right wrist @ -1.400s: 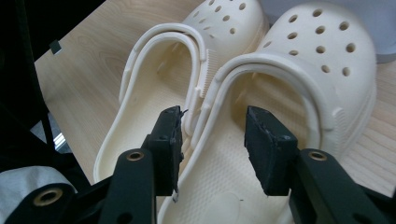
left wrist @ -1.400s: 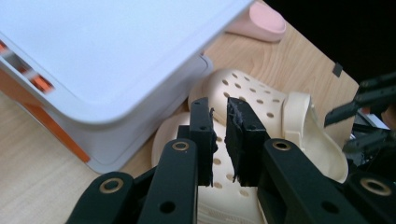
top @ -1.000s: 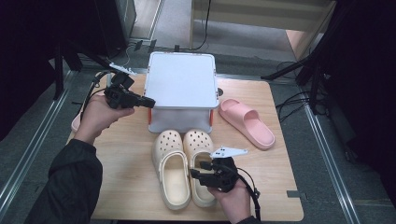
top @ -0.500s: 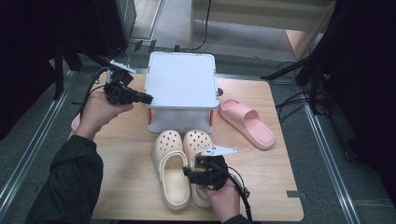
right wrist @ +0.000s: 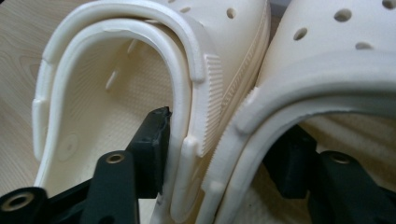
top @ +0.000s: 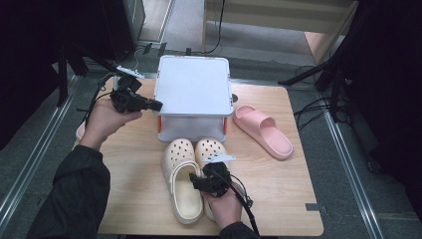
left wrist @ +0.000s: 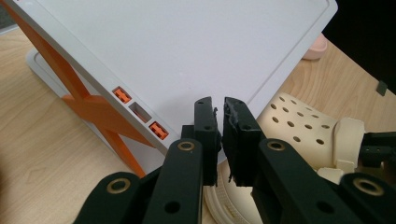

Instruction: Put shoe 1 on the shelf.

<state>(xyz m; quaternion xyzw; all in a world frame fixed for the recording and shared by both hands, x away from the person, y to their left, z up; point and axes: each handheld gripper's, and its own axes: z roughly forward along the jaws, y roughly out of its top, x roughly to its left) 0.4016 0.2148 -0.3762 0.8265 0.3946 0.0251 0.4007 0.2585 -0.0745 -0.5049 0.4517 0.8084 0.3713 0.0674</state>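
A pair of cream clogs lies side by side on the wooden table (top: 278, 199), the left clog (top: 180, 164) (right wrist: 116, 93) touching the right clog (top: 209, 148) (right wrist: 327, 37). My right gripper (top: 195, 183) (right wrist: 224, 130) straddles their adjoining walls at the heel end, one jaw inside each shoe. Its jaws have just been closing, and the pads press on those walls. My left gripper (top: 158, 105) (left wrist: 219, 105) hovers at the left edge of the white lidded box (top: 194, 92) (left wrist: 187, 46). Its jaws have just been closing and hold nothing.
A pink slide (top: 263, 130) lies right of the box. Another pink slide (top: 79, 132) peeks out behind the left hand at the table's left edge. The box has orange latches (left wrist: 140, 112) on its side. Cables and stands surround the table.
The right hand has moved left and down, so its jaws now sit inside the two clogs. The left hand has stayed by the box.
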